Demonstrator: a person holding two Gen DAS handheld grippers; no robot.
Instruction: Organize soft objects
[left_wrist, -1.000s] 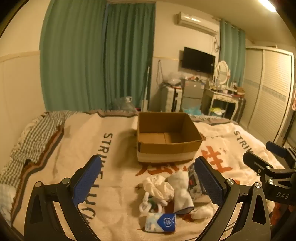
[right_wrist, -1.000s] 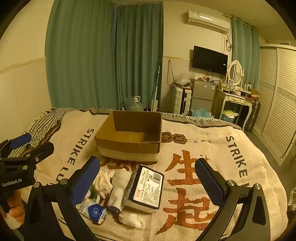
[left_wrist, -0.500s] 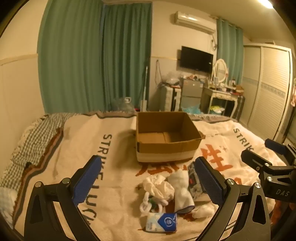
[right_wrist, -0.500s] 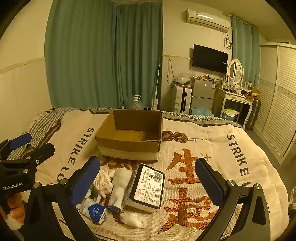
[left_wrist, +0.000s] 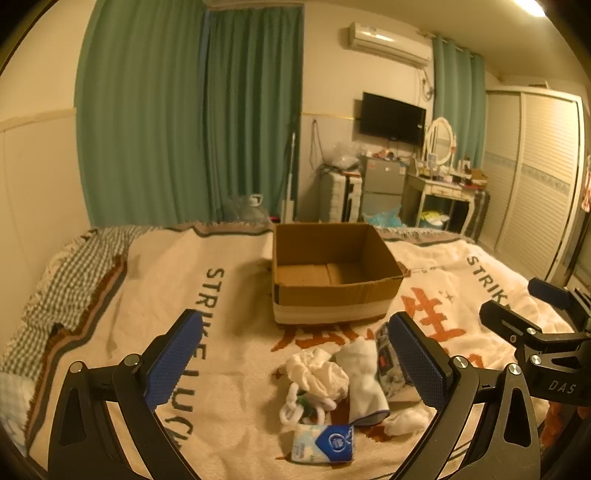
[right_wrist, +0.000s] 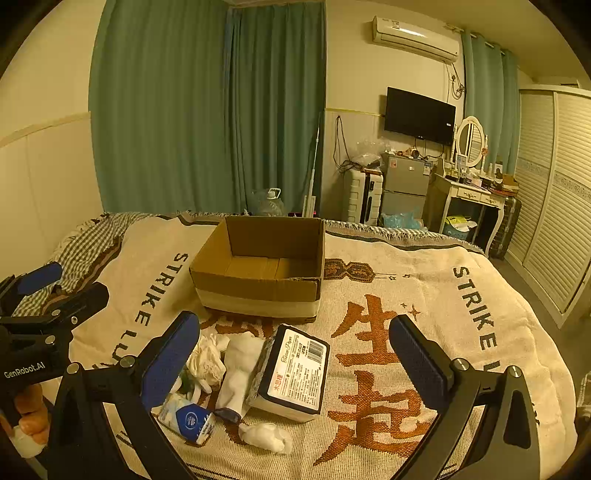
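Observation:
An open, empty cardboard box (left_wrist: 334, 275) (right_wrist: 260, 271) stands on the blanket-covered bed (left_wrist: 229, 369). In front of it lies a heap of soft things: a crumpled white cloth (left_wrist: 319, 373) (right_wrist: 207, 360), a white sock (left_wrist: 364, 380) (right_wrist: 238, 371), a small blue-and-white tissue pack (left_wrist: 323, 443) (right_wrist: 188, 419), a large wrapped tissue pack (right_wrist: 295, 373) (left_wrist: 388, 363) and a small white wad (right_wrist: 266, 437) (left_wrist: 404, 421). My left gripper (left_wrist: 293, 363) is open and empty, hovering above the heap. My right gripper (right_wrist: 295, 363) is open and empty over the large pack.
Green curtains, a wall TV, a small fridge (right_wrist: 404, 184) and a dressing table (right_wrist: 472, 195) stand beyond the bed's far edge. A wardrobe (right_wrist: 557, 206) is on the right. A checked sheet (left_wrist: 74, 273) shows at the bed's left side.
Both grippers stay open and nearly still; the views shift only slightly. The heap and box have not moved.

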